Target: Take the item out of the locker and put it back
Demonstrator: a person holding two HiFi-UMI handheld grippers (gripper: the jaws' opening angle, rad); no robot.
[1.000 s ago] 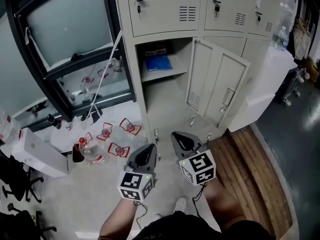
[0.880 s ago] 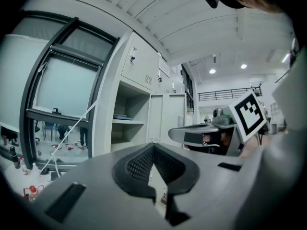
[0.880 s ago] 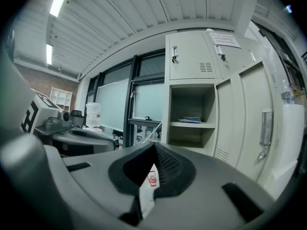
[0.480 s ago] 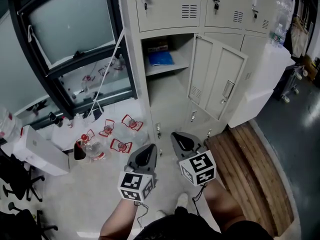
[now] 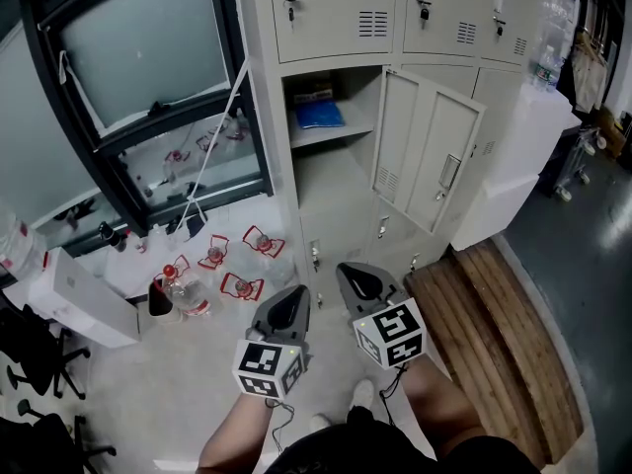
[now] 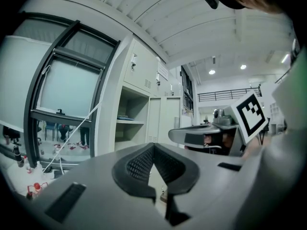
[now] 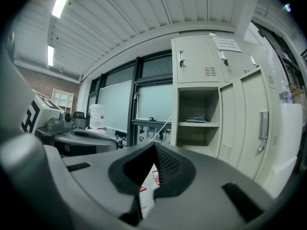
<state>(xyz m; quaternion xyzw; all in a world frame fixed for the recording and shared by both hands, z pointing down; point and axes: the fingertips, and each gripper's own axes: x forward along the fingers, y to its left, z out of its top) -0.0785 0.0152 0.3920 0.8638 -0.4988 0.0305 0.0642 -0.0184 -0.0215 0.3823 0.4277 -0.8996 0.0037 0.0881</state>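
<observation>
The locker (image 5: 336, 156) stands with its door (image 5: 427, 151) swung open to the right. A flat blue item (image 5: 318, 115) lies on its upper shelf, with a small box (image 5: 314, 92) behind it. The blue item (image 7: 196, 120) also shows in the right gripper view, and faintly as the blue item (image 6: 123, 117) in the left gripper view. My left gripper (image 5: 296, 294) and right gripper (image 5: 349, 271) are held side by side low in front of the locker, well short of it. Both are shut and hold nothing. The left gripper's tips (image 6: 153, 145) meet, and so do the right gripper's tips (image 7: 154, 145).
Bottles with red caps and several red-framed pieces (image 5: 222, 265) lie on the floor to the left of the locker. A white box (image 5: 69, 304) sits further left. A wooden platform (image 5: 494, 334) runs along the right. A cord (image 5: 212, 141) hangs beside the window (image 5: 138, 47).
The head view has shifted a little, so the locker sits slightly further right and higher in the frame. Both grippers stay where they were, shut and empty.
</observation>
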